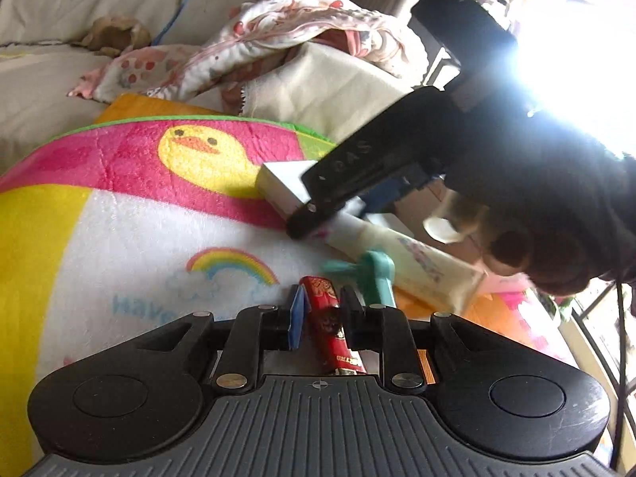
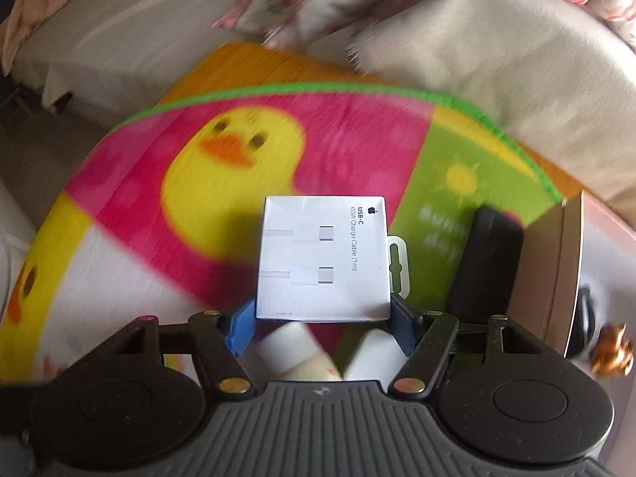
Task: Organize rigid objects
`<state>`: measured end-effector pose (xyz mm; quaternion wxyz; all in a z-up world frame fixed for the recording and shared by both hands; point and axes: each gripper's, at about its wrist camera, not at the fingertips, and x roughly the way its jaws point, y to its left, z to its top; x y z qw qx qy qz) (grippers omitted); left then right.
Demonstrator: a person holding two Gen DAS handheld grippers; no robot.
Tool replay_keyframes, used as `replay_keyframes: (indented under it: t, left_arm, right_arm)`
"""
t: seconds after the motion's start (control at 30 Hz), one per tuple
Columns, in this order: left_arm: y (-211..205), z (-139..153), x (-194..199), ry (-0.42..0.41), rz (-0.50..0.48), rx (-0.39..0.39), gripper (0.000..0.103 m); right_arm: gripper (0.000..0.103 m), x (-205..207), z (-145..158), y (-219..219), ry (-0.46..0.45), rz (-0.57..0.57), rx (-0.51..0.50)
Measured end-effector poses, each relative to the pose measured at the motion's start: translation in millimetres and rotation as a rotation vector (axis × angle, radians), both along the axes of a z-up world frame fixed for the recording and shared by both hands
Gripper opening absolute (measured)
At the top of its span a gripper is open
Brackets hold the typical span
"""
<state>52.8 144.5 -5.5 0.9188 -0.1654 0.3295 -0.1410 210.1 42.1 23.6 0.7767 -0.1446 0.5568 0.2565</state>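
My left gripper (image 1: 322, 310) is shut on a red lighter-shaped stick (image 1: 328, 322) that stands between its blue pads. Just beyond it lie a teal plastic piece (image 1: 373, 274) and a cream tube (image 1: 417, 256) on the cartoon blanket (image 1: 139, 218). My right gripper (image 2: 322, 318) points steeply down, and its pads press both sides of a white USB-C cable box (image 2: 322, 258). In the left wrist view the right gripper (image 1: 308, 220) comes in from the upper right over that white box (image 1: 278, 185). Two white items (image 2: 294, 351) show blurred under the box.
A black flat object (image 2: 489, 254) leans by an open cardboard box (image 2: 556, 270) at the right, with a small golden thing (image 2: 612, 351) beyond. Crumpled floral bedding (image 1: 302, 28) and a beige cushion (image 1: 330, 87) lie behind the blanket. A person's dark sleeve (image 1: 556, 206) fills the right.
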Motion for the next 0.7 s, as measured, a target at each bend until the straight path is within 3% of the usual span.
replay_keyframes:
  t: [0.2,0.27,0.33,0.4,0.47,0.5,0.53,0.6,0.7]
  left_arm:
    - [10,0,-23,0.014,-0.078,-0.035,0.024]
    - [11,-1,-31,0.008,-0.083,-0.052,0.023]
    - [10,-2,-32,0.001,-0.076,-0.056,0.023]
    - [8,-3,-34,-0.005,-0.075,-0.046,0.023]
    - [6,-3,-36,-0.013,-0.076,-0.034,0.023]
    - [5,-3,-36,-0.016,-0.076,-0.031,0.023]
    - [5,-3,-36,-0.017,-0.076,-0.029,0.023]
    - [5,-4,-35,-0.016,-0.076,-0.034,0.023]
    - [8,-4,-34,-0.013,-0.073,-0.054,0.023]
  right_arm:
    - [0.072,-12,11,-16,0.100,-0.007,0.052]
    - [0.073,-11,33,-24,-0.013,-0.011,0.083]
    - [0.077,1,52,-30,-0.159,-0.091,0.040]
    - [0.077,25,55,-34,-0.219,-0.178,-0.026]
    - [0.064,48,43,-32,-0.206,-0.217,-0.108]
    - [0.043,56,35,-28,-0.199,-0.220,-0.151]
    - [0.033,63,27,-23,-0.202,-0.211,-0.194]
    - [0.032,70,15,-11,-0.257,-0.188,-0.256]
    - [0.016,83,-9,8,-0.329,-0.168,-0.403]
